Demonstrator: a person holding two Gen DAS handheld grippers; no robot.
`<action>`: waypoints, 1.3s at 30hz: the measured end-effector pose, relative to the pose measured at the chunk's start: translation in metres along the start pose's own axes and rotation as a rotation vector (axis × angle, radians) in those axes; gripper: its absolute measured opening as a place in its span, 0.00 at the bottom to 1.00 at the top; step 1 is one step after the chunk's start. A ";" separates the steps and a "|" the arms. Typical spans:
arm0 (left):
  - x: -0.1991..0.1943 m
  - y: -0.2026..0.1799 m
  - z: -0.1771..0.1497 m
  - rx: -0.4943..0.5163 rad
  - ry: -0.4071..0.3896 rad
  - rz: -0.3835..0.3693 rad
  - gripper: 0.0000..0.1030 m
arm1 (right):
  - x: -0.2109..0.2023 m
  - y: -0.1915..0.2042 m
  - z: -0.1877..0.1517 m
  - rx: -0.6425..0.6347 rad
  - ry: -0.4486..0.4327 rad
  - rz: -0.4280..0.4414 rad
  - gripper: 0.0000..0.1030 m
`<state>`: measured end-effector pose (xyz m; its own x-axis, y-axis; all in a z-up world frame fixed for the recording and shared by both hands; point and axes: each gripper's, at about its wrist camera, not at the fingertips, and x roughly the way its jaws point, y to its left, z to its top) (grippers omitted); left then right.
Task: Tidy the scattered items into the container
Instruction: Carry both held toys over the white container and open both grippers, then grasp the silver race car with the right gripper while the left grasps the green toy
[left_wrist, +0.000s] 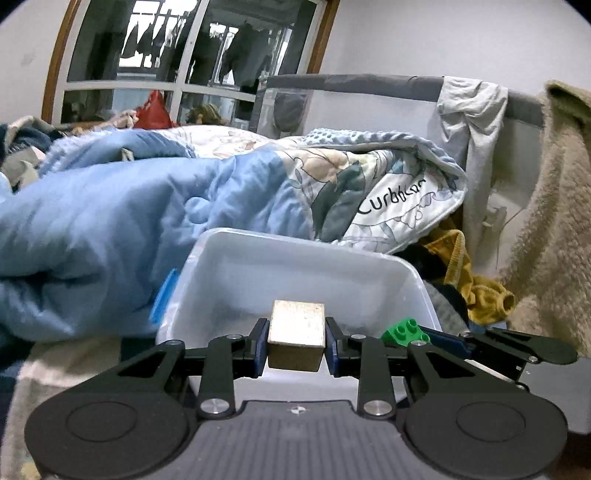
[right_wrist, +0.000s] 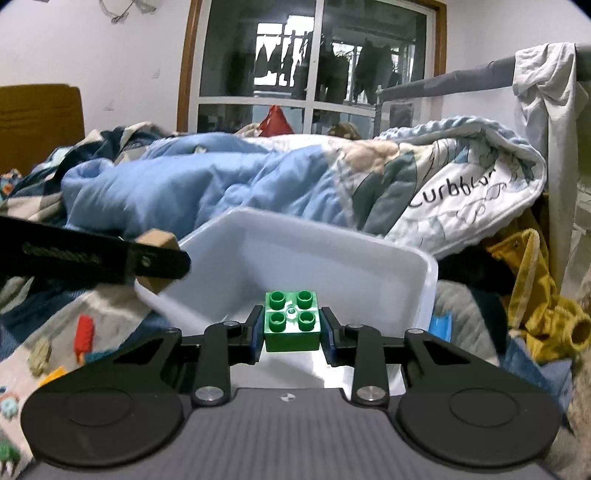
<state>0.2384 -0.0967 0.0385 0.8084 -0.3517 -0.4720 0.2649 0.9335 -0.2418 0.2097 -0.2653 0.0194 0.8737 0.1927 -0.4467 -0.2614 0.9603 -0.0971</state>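
My left gripper (left_wrist: 295, 341) is shut on a tan wooden block (left_wrist: 296, 334) and holds it over the near edge of the white plastic bin (left_wrist: 295, 258). My right gripper (right_wrist: 291, 328) is shut on a green four-stud brick (right_wrist: 291, 321) just above the bin's (right_wrist: 332, 258) near side. In the left wrist view the green brick (left_wrist: 404, 330) and the right gripper show at the right. In the right wrist view the left gripper (right_wrist: 159, 260) with the wooden block (right_wrist: 157, 240) shows at the left, over the bin's left rim. The bin's floor is mostly hidden.
The bin sits on a bed among a rumpled blue quilt (left_wrist: 110, 214), a patterned blanket (right_wrist: 461, 184) and a mustard garment (right_wrist: 546, 302). A bin handle clip (left_wrist: 164, 295) sticks out left. Small red and orange items (right_wrist: 83, 332) lie on the patterned sheet at the left.
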 end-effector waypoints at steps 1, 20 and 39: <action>0.006 -0.001 0.003 0.008 -0.001 0.004 0.33 | 0.004 -0.002 0.003 0.005 -0.006 -0.003 0.33; 0.103 0.008 -0.017 0.074 0.179 0.117 0.44 | 0.087 -0.020 -0.005 0.001 0.122 -0.031 0.48; -0.044 0.020 -0.041 0.028 0.000 0.215 0.76 | 0.012 0.020 -0.008 -0.070 0.053 -0.061 1.00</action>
<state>0.1867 -0.0657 0.0199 0.8478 -0.1447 -0.5101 0.1010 0.9885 -0.1125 0.2117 -0.2453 0.0048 0.8664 0.1211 -0.4844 -0.2378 0.9531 -0.1870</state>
